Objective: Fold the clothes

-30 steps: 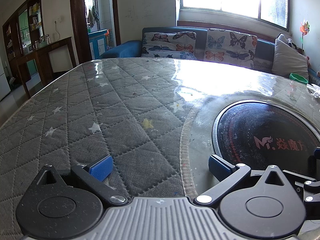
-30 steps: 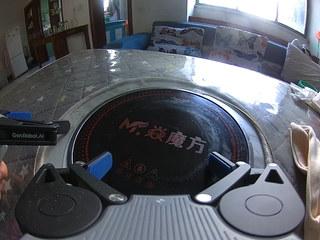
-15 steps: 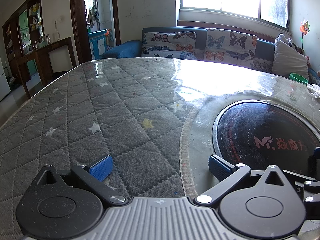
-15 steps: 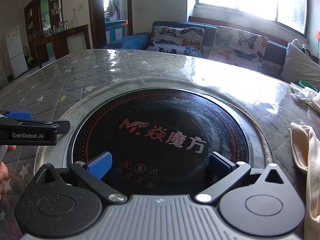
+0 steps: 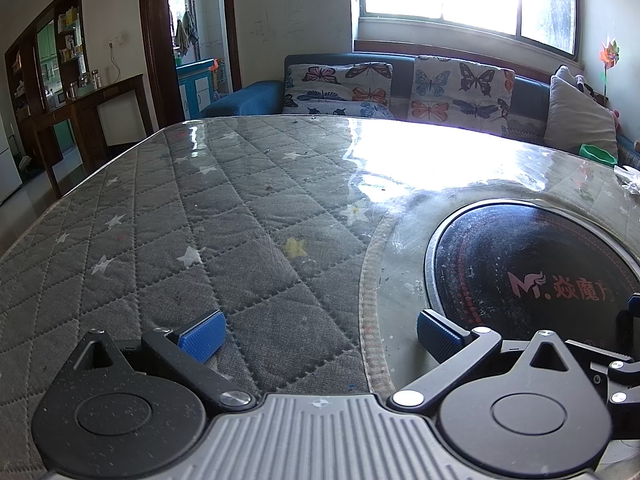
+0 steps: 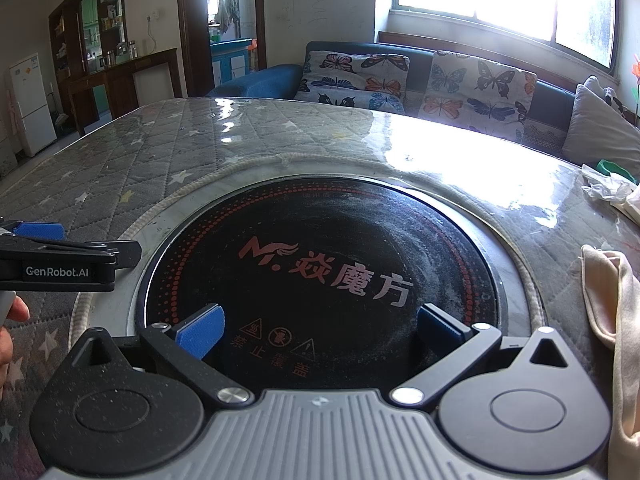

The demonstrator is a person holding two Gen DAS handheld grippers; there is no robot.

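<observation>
1. Nothing's really changed over the last second: both grippers sit just as they did, so folding hasn't started imo.
2. Left gripper (image 5: 318, 334): jaws spread wide, empty, over the quilted bench (image 5: 248, 216).
3. Right gripper (image 6: 320, 330): jaws spread wide too, holding nothing, over the black hob (image 6: 320, 264).
4. The cloth (image 6: 612, 300) lies at the bench's right edge, untouched.
5. Further back: sofa (image 6: 420, 76).
</observation>
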